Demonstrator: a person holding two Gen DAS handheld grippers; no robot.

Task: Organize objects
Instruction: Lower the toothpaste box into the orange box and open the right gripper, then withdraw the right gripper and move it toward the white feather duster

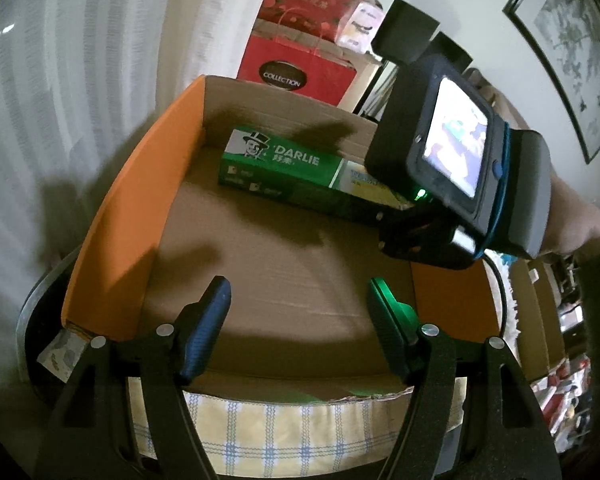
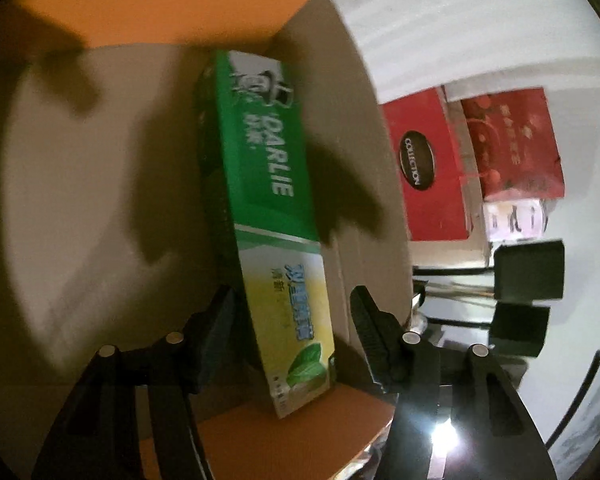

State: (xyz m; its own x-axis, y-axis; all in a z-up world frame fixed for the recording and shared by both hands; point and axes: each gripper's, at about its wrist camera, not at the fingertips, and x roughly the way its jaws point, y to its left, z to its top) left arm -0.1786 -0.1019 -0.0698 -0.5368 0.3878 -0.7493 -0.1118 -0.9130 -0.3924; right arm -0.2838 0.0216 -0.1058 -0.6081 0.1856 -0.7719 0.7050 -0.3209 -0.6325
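The right gripper (image 2: 292,334) reached into the cardboard box (image 2: 80,160) with the near end of the toothpaste carton (image 2: 260,152) between its fingers. The left finger sat at or against the carton's dark side, while a gap showed at the right finger, so the pads did not clamp it; the jaws stood apart. The carton, green with DARLIE lettering and a yellow end, lay on the box floor along the far wall, reaching from near the far-left corner, where the orange flap (image 2: 148,4) rose, toward the right edge. The left gripper (image 1: 300,320) hung over the box's near edge, jaws wide with nothing between them, above bare cardboard floor (image 1: 268,264). In its view the carton (image 1: 284,164) lay by the far wall, its right end hidden behind the right gripper's camera unit (image 1: 452,152). Beyond the box's far wall stood a red gift bag (image 1: 296,68). A checked cloth (image 1: 284,432) lay under the box's near edge.
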